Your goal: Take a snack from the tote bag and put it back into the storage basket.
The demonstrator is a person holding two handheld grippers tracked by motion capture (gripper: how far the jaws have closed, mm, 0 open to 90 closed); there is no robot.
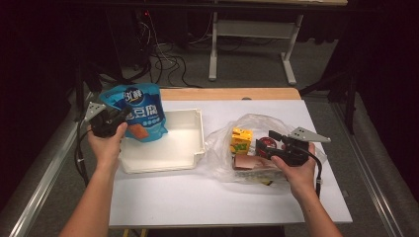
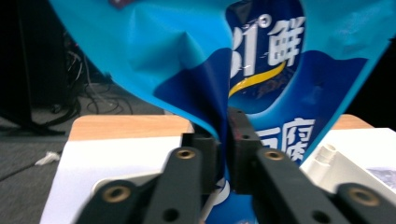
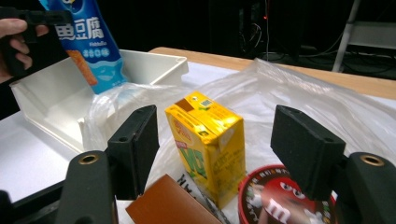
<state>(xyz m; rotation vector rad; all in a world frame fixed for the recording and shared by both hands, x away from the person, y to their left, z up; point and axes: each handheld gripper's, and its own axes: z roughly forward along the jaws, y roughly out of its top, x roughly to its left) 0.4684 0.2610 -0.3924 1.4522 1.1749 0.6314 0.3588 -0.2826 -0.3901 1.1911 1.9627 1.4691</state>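
A blue snack bag (image 1: 141, 111) hangs over the left end of a white tray (image 1: 183, 148), and my left gripper (image 1: 116, 118) is shut on its edge. In the left gripper view the bag (image 2: 187, 56) is pinched between the two jaws (image 2: 226, 149). My right gripper (image 1: 264, 143) stands open over a clear plastic bag (image 1: 257, 123). Its jaws (image 3: 219, 133) flank a yellow drink carton (image 3: 208, 140) without touching it. A red round tub (image 3: 280, 200) and a brown packet (image 3: 168, 205) lie in front of the carton.
The items lie on a white sheet (image 1: 222, 197) over a wooden table (image 1: 227, 94). The inside of the tray (image 3: 60, 98) looks bare. Cables and a table frame (image 1: 247, 29) stand on the floor beyond.
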